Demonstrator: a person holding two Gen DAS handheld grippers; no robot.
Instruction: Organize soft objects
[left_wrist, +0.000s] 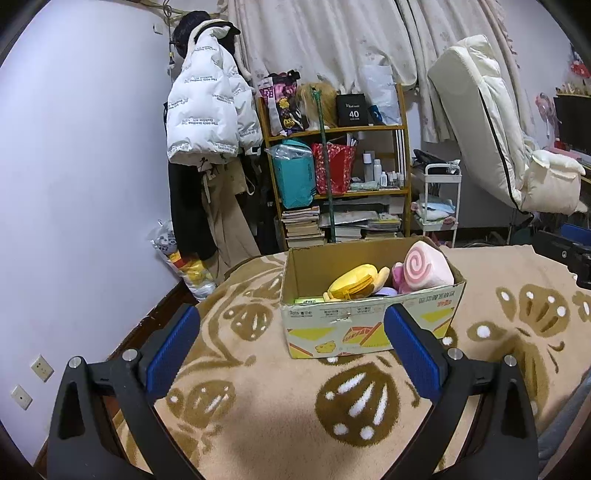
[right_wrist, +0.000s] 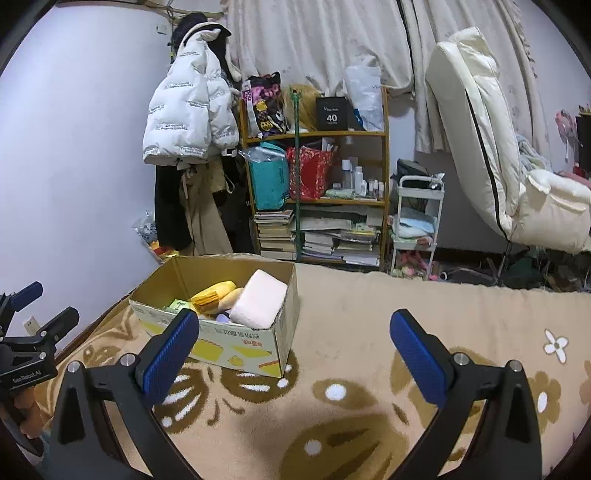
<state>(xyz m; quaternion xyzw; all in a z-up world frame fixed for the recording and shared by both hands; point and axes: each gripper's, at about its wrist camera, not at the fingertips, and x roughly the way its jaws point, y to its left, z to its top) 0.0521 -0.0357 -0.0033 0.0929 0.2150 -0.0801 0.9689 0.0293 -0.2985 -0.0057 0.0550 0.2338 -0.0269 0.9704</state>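
Both the left gripper (left_wrist: 291, 341) and right gripper (right_wrist: 294, 345) hovered released, jaws wide, short of the cardboard box (left_wrist: 364, 328) already holding plush toys (left_wrist: 426, 269), so packing seemed finished.

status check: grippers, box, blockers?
Left gripper open, empty. Right gripper open, empty. Cardboard box on blanket, pink swirl plush and yellow plush inside. Nothing blocking the box.

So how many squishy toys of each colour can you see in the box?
Pink: 2, the swirl roll plush and a smaller plush beside it
Yellow: 1, the yellow plush
Purple: 1, a partly hidden piece
Total: 4 showing in the cardboard box; more may be hidden underneath.
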